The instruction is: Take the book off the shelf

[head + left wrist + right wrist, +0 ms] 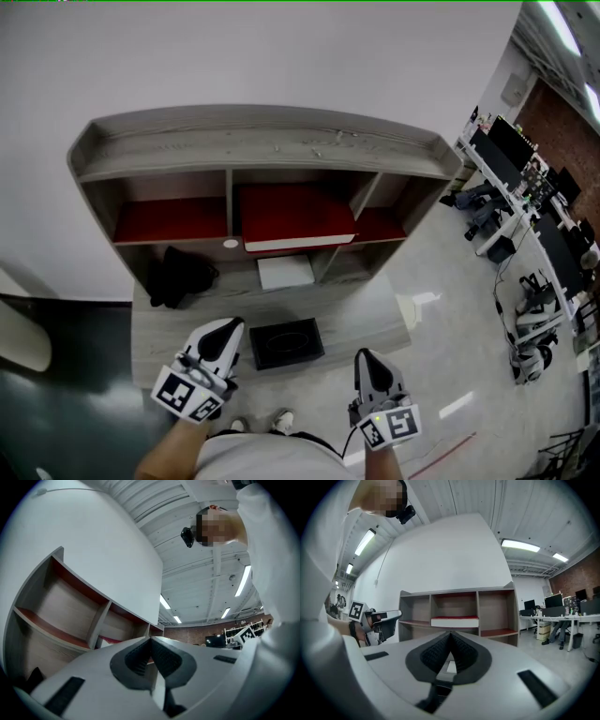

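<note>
A red book with white page edges lies flat in the middle compartment of the grey wooden shelf. The right gripper view shows the same book straight ahead, beyond the jaws. My left gripper is held low in front of the shelf, shut and empty, and tilted up toward the shelf's left compartments. Level with it on the right, my right gripper is also shut with nothing between its pads. Both are well short of the book.
A black open box and a white flat item sit on the shelf's low platform, with a black bundle at lower left. Desks with monitors and chairs stand to the right. A white wall backs the shelf.
</note>
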A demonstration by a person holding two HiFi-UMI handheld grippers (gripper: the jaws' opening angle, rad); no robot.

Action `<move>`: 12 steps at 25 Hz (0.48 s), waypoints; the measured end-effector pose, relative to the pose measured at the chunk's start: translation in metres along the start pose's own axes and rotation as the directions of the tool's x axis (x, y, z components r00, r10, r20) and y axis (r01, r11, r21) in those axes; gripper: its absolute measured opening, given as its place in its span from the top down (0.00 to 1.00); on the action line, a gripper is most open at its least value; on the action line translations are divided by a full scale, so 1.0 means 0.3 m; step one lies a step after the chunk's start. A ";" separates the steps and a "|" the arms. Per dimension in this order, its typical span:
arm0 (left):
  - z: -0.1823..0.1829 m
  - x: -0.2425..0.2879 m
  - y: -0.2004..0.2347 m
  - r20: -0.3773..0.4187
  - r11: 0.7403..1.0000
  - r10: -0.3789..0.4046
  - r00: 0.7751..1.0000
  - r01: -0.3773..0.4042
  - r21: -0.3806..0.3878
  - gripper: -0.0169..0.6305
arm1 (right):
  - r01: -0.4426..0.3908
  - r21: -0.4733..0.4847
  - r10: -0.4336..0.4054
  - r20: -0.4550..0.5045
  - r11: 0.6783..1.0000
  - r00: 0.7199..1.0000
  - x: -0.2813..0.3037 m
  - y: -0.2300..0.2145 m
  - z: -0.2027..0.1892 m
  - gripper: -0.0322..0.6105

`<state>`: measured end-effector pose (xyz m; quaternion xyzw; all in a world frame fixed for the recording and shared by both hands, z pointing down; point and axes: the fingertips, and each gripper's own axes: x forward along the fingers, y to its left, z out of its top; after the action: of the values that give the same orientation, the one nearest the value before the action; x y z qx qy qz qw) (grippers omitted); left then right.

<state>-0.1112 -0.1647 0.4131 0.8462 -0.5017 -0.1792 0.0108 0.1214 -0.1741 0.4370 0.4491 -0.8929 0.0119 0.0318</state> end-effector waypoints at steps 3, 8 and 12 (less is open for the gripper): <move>-0.009 0.034 0.018 -0.004 1.000 0.020 1.000 -0.020 -0.006 0.95 | -0.016 0.007 0.016 0.001 1.000 1.000 0.025 -0.020 -0.002 0.91; -0.027 0.099 0.035 -0.004 0.999 0.036 0.999 -0.036 -0.014 0.95 | -0.023 0.013 0.023 0.001 1.000 1.000 0.036 -0.050 -0.008 0.91; -0.045 0.157 0.043 -0.013 0.999 0.040 0.999 -0.041 -0.024 0.94 | -0.024 0.015 0.024 -0.002 1.000 1.000 0.045 -0.075 -0.009 0.91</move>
<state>-0.0975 -0.2134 0.4145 0.8368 -0.5165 -0.1798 0.0277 0.1316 -0.1983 0.4405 0.4387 -0.8979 0.0194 0.0292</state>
